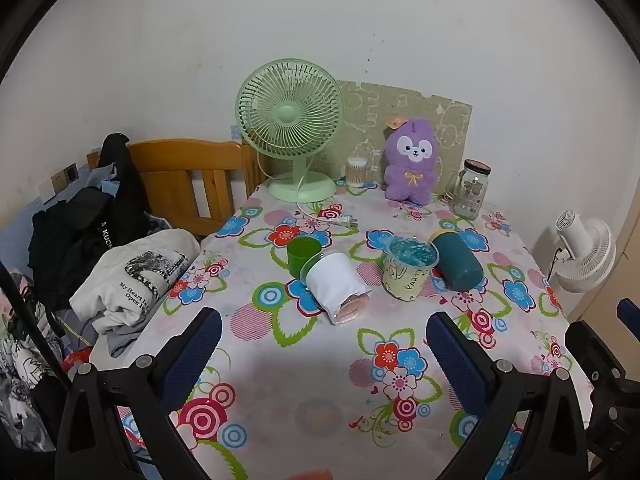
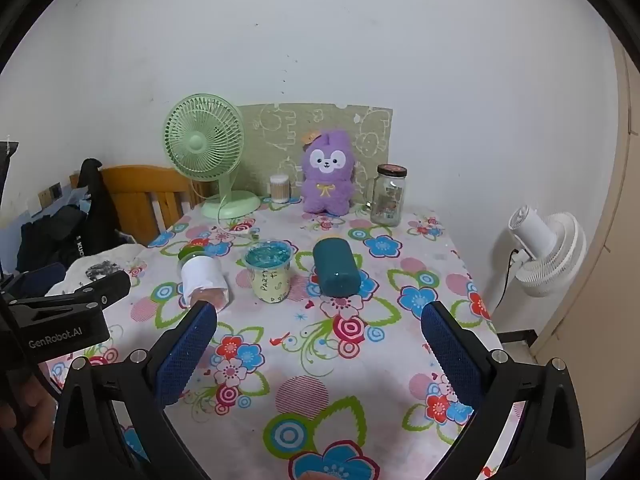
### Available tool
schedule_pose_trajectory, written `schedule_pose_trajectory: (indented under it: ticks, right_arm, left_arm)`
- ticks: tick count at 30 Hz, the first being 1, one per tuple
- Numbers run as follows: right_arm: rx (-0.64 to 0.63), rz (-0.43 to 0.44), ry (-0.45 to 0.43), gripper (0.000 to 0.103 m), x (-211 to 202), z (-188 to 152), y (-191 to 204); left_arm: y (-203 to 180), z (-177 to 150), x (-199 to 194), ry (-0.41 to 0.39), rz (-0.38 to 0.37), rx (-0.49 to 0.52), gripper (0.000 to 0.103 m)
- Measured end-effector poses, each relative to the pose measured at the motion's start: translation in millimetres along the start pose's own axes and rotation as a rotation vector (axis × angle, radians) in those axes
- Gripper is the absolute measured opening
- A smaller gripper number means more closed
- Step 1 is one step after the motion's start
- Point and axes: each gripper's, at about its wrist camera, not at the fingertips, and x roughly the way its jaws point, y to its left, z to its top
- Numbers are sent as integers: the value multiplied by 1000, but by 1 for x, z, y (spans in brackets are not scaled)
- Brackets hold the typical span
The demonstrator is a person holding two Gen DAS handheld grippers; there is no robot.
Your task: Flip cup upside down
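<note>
Several cups sit mid-table on the floral tablecloth [image 1: 320, 360]. A green cup [image 1: 303, 255] stands upright. A clear cup wrapped in white paper [image 1: 335, 283] lies on its side in front of it. A yellowish "Party" cup [image 1: 410, 271] with blue contents stands upright. A dark teal cup [image 1: 456, 262] lies on its side. In the right wrist view they show as the white-wrapped cup [image 2: 204, 280], the Party cup [image 2: 271, 271] and the teal cup [image 2: 335, 267]. My left gripper [image 1: 324, 344] and right gripper [image 2: 320, 336] are both open, empty, hovering short of the cups.
A green desk fan [image 1: 290, 128], a cotton-swab jar [image 1: 356, 171], a purple plush toy [image 1: 412, 160] and a glass jar [image 1: 472, 194] stand at the table's back. A wooden headboard [image 1: 188, 176] and piled clothes [image 1: 132, 280] lie left. A white fan [image 2: 544, 248] stands right.
</note>
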Motion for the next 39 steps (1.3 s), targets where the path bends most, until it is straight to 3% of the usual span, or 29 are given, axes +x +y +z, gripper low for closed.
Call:
schedule_pose_trajectory:
  ticks: [39]
  right_arm:
    - [-23,-9,6,103,-6,4,3]
  left_arm:
    - [-6,2,-7,-10,-10,-6,103]
